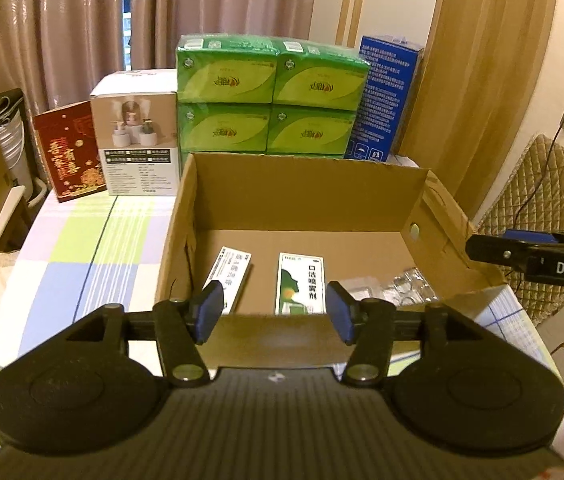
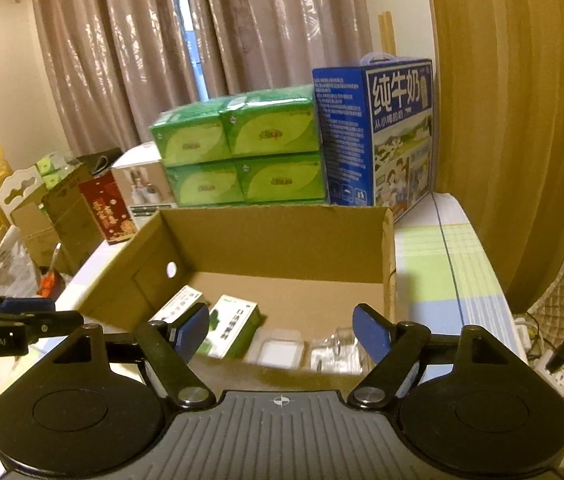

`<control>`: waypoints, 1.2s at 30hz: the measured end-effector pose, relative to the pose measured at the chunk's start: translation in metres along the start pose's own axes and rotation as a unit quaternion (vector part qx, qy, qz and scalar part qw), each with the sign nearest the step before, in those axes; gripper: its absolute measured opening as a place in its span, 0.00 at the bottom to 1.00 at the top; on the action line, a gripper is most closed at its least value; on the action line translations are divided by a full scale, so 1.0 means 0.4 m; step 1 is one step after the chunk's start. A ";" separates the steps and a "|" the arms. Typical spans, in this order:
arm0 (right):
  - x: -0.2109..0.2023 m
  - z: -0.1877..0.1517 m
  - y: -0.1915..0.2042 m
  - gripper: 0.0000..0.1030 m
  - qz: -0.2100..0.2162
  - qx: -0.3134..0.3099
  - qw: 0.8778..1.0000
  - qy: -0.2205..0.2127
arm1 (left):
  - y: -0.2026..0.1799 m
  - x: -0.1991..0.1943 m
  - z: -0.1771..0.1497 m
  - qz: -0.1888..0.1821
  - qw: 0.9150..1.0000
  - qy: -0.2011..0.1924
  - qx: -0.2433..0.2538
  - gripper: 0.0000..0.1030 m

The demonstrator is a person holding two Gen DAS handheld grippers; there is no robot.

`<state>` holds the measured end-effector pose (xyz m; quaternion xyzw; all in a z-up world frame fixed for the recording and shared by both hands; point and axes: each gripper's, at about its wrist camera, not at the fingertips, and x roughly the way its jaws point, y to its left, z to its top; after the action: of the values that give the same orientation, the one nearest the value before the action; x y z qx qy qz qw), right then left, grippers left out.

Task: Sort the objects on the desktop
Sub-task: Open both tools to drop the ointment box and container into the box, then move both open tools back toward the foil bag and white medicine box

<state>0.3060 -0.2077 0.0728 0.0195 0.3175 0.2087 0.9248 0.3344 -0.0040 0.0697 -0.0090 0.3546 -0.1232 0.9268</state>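
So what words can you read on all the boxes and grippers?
"DAS": on the right gripper.
"enRobot.AI", start cut off: on the left gripper.
"纯牛奶": on the blue milk carton.
"口清喷雾剂": on the green-and-white box inside the cardboard box.
Other print: too small or blurred.

An open carton (image 1: 302, 196) sat on the table (image 1: 93, 240), its near wall just ahead of both tools. Inside it, a slim box (image 1: 229, 276) lay at the left, a spray box (image 1: 301, 282) just right of it, then a small tray (image 2: 279, 354), and blister packs (image 1: 410, 286) furthest right. Behind the carton stood stacked tissue packs (image 1: 269, 96). A milk case (image 2: 378, 136) stood right of the stack, touching it. Left of the stack stood a dispenser box (image 1: 135, 136), and left of that a card box (image 1: 71, 152). The left tool (image 1: 273, 312) was left of the right tool (image 2: 282, 330), both before the carton.
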 end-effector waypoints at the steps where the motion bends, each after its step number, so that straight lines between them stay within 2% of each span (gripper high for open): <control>1: -0.017 -0.005 0.006 0.75 0.001 -0.001 1.000 -0.001 | -0.001 -0.016 -0.004 0.000 1.000 -0.001 0.000 0.51; 10: -0.172 -0.096 0.049 0.88 0.015 -0.002 1.000 -0.004 | -0.002 -0.163 -0.082 0.002 1.000 -0.008 -0.022 0.66; 15: -0.248 -0.184 0.050 0.94 0.013 0.011 1.000 0.000 | 0.001 -0.237 -0.156 0.010 0.999 -0.008 -0.029 0.77; 23: -0.337 -0.335 0.030 0.98 -0.007 0.056 0.998 0.024 | 0.002 -0.340 -0.289 0.019 0.999 -0.001 -0.040 0.90; 28: -0.374 -0.405 0.034 0.98 -0.031 0.033 0.999 0.027 | -0.014 -0.375 -0.362 0.012 1.000 0.012 -0.016 0.91; 31: -0.387 -0.448 0.018 0.98 -0.036 0.044 0.998 0.039 | -0.025 -0.389 -0.398 -0.003 1.000 0.021 -0.003 0.91; 36: -0.401 -0.464 0.015 0.98 -0.031 0.040 0.998 0.039 | -0.033 -0.392 -0.449 -0.016 0.999 0.038 0.007 0.91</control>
<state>0.0793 -0.2840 0.0187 0.0385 0.3618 0.1672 0.9163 0.1006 0.0328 0.0394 -0.0035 0.3887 -0.1407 0.9105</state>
